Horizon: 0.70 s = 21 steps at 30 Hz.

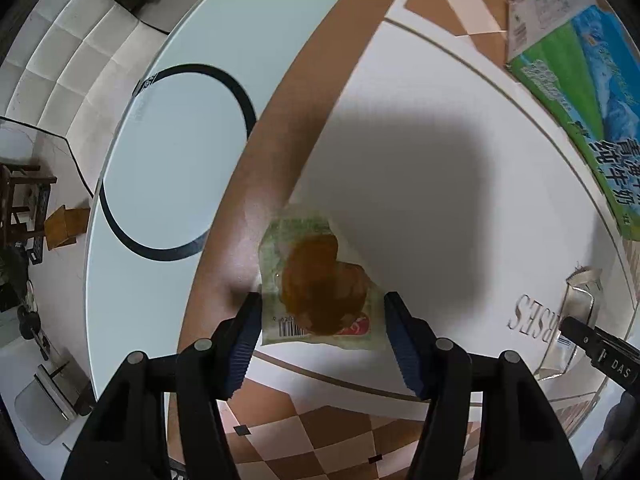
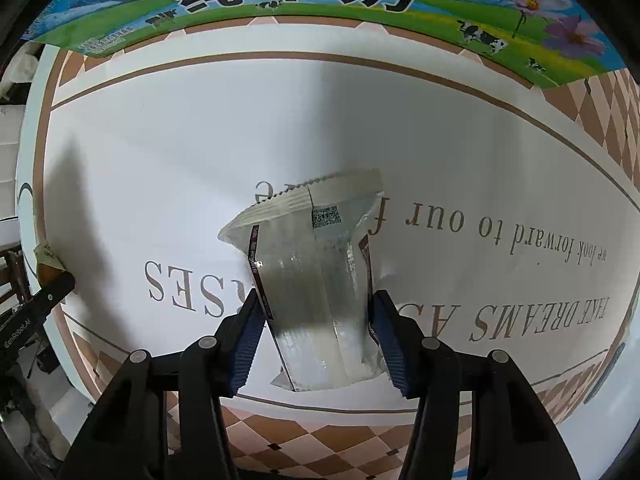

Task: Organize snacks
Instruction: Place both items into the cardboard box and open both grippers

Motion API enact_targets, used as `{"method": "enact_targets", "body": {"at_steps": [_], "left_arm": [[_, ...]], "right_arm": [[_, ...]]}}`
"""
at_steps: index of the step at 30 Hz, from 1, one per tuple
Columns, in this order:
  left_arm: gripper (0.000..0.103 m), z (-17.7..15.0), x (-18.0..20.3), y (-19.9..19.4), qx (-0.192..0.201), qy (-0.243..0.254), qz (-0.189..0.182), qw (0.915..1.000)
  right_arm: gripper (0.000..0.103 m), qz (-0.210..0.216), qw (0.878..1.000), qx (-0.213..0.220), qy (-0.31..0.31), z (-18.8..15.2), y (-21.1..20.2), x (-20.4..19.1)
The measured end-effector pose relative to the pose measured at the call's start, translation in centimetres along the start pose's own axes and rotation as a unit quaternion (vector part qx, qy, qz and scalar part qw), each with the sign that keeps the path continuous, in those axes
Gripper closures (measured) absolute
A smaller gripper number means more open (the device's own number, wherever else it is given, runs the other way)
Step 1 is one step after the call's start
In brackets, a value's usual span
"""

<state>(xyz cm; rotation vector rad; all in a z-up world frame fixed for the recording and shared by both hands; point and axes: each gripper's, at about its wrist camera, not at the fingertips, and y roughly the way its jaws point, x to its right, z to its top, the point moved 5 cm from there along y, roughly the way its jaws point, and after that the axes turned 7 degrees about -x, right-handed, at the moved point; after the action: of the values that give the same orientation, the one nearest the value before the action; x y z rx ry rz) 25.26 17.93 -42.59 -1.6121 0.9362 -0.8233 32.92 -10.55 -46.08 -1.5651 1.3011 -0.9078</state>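
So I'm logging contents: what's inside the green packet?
Through the green packet, between the left gripper fingers, a brown pastry-like snack shows; its lower part is hidden behind the label.

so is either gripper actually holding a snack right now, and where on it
Both. The left gripper pinches the green-edged pastry packet by its side edges near the barcode end; the right gripper clamps the silver packet across its lower half.

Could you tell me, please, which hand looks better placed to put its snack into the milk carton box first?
Probably the right: its tongs grip the silvery foil snack packet, with the green-and-blue milk carton box straight ahead. The left tongs see it only off to the side.
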Motion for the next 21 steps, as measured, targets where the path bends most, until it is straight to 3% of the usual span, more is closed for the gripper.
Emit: {"method": "enact_targets", "body": {"at_steps": [5,10,16,21], "left_arm": [[0.045,-1.3,0.9,-1.6,0.022,0.031,0.0,0.9993],[0.045,-2.9,3.4,-4.5,0.04,0.066,-0.029,0.9966],[0.045,-3.7,8.5,-11.0,0.078,0.124,-0.077,0.9862],[0.045,-1.7,13.1,-17.0,0.104,0.167,-0.113,0.9738]], "right_arm": [[0.051,0.011,1.0,0.013,0.002,-0.6,-0.8,-0.2],[0.052,0.039,0.999,0.035,-0.008,-2.0,-3.8,-0.7],[0.052,0.081,0.992,0.089,-0.029,-3.8,-11.6,-0.9],[0.052,0.108,0.983,0.141,-0.036,-3.8,-18.9,0.0]]}}
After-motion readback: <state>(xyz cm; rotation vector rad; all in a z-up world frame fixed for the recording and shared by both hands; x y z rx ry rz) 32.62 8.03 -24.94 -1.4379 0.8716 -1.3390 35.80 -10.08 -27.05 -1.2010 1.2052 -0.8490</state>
